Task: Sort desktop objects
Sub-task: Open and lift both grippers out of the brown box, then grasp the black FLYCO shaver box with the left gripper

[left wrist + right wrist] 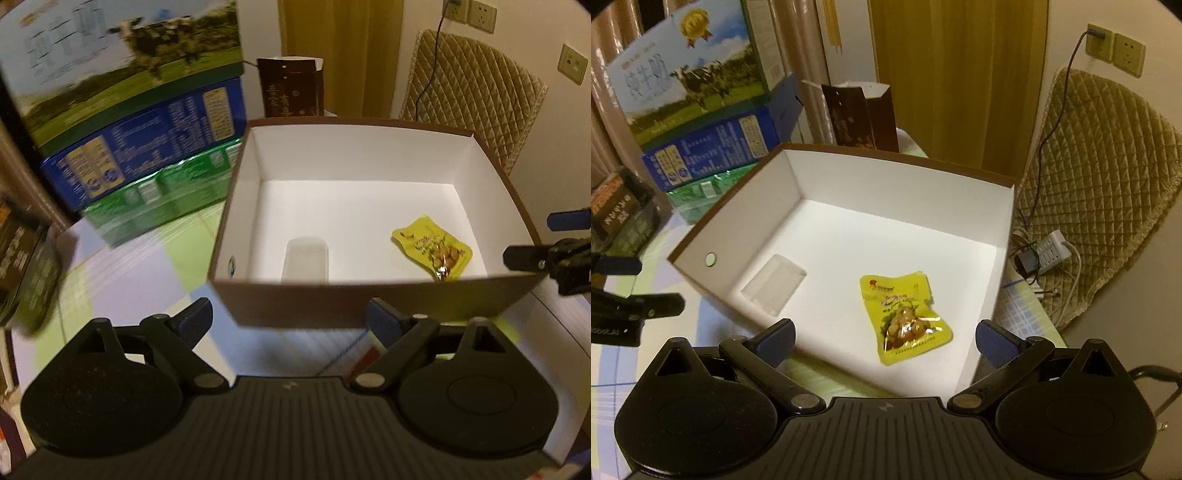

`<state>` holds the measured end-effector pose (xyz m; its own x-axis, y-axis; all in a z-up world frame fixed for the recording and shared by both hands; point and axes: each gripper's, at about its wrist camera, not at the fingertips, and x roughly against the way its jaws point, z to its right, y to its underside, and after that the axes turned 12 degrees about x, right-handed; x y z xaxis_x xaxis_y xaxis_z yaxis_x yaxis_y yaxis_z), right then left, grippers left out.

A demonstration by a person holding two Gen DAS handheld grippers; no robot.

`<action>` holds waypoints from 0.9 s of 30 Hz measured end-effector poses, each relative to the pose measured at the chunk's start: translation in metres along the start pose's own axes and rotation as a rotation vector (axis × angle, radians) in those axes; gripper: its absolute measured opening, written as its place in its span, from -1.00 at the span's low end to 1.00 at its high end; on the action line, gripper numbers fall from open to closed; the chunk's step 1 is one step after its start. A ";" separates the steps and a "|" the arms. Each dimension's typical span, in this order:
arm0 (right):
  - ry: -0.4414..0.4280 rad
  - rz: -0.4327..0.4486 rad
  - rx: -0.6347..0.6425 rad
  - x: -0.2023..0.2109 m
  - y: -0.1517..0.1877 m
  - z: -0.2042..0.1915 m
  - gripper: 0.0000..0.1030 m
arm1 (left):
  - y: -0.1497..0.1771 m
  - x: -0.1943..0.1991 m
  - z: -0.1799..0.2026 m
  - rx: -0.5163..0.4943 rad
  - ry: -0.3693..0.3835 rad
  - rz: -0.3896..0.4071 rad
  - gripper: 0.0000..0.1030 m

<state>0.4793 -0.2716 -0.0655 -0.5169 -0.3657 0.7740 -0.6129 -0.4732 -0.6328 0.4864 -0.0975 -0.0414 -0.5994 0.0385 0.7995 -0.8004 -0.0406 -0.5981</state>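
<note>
While both tools (291, 319) (884, 338) gape empty, the snack packet (905, 317) lies in the box (746, 218)

Box (871, 236): brown outside, plain white inside; within it a yellow snack packet (905, 317) printed with a brownish food picture, and a clear, colourless plastic piece (774, 286). Tablecloth (122, 258): a check of pale green, lilac and white is shown; stacked cartons (140, 122): a black-and-white cow on green grass under blue sky on top, blue with yellow panels in the middle, green at the bottom. Gripper fingertips (775, 341) are seen blue on black bodies, the paper bag (862, 118) dark brown with gold print, the quilted cushion (1108, 184) tan in a diamond pattern, the curtain (956, 74) mustard yellow.
</note>
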 end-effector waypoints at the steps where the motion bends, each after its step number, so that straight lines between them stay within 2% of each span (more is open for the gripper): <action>1: -0.006 0.009 -0.002 0.005 0.004 -0.001 0.96 | 0.006 0.006 -0.003 0.010 -0.002 0.003 0.73; 8: -0.061 0.019 -0.022 0.030 0.035 -0.013 0.96 | 0.050 0.036 -0.021 0.058 -0.034 -0.002 0.76; 13: -0.051 0.016 -0.002 0.043 0.053 -0.026 0.96 | 0.074 0.053 -0.025 0.071 -0.045 -0.005 0.76; 20: -0.060 0.003 -0.016 0.054 0.071 -0.036 0.96 | 0.097 0.071 -0.020 0.093 -0.038 0.010 0.77; 27: -0.081 -0.002 -0.020 0.063 0.084 -0.045 0.96 | 0.121 0.079 -0.014 0.099 -0.025 -0.012 0.77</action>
<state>0.3683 -0.2988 -0.0711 -0.4660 -0.4292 0.7737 -0.6263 -0.4577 -0.6311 0.3421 -0.0849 -0.0512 -0.5882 0.0149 0.8086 -0.8020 -0.1392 -0.5809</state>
